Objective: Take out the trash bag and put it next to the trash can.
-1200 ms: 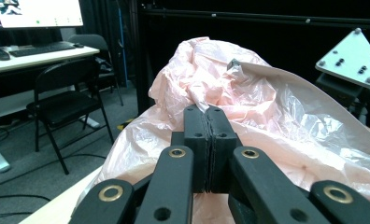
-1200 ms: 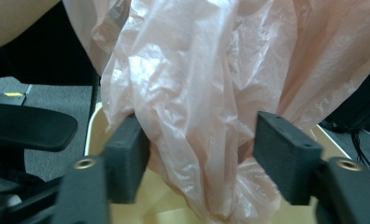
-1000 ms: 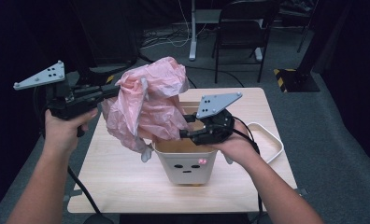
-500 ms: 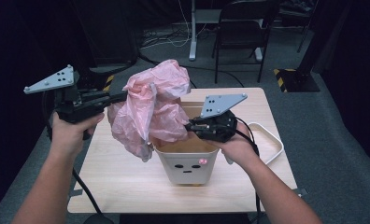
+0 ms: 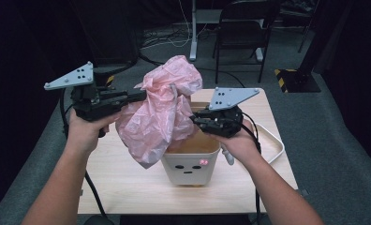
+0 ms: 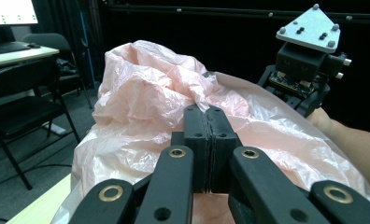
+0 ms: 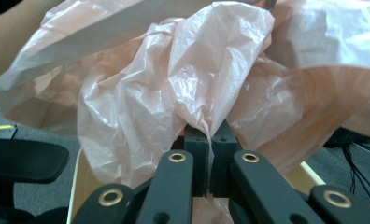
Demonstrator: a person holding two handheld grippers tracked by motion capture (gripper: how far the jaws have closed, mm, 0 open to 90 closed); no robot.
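Note:
A crumpled pink plastic bag (image 5: 160, 112) hangs over the left side of a cream bin (image 5: 190, 161) with a small face on its front. My left gripper (image 5: 139, 96) is held up left of the bin, shut on a fold of the bag (image 6: 145, 93); its closed tips (image 6: 209, 114) pinch the film. My right gripper (image 5: 195, 119) sits over the bin's right rim, and its jaws (image 7: 209, 133) are shut on another fold of the bag (image 7: 174, 84). The bag is stretched between the two grippers. The bin's inside is mostly hidden by the bag.
The bin stands on a light wooden table (image 5: 127, 187). A white tray (image 5: 275, 145) lies at the table's right edge behind my right hand. A black folding chair (image 5: 249, 23) stands on the floor beyond the table. The bin's rim (image 7: 78, 186) shows beneath the bag.
My left hand has carried its part of the bag to the right, toward the bin, and the bag now bunches higher over it. My right hand has stayed at the bin's rim.

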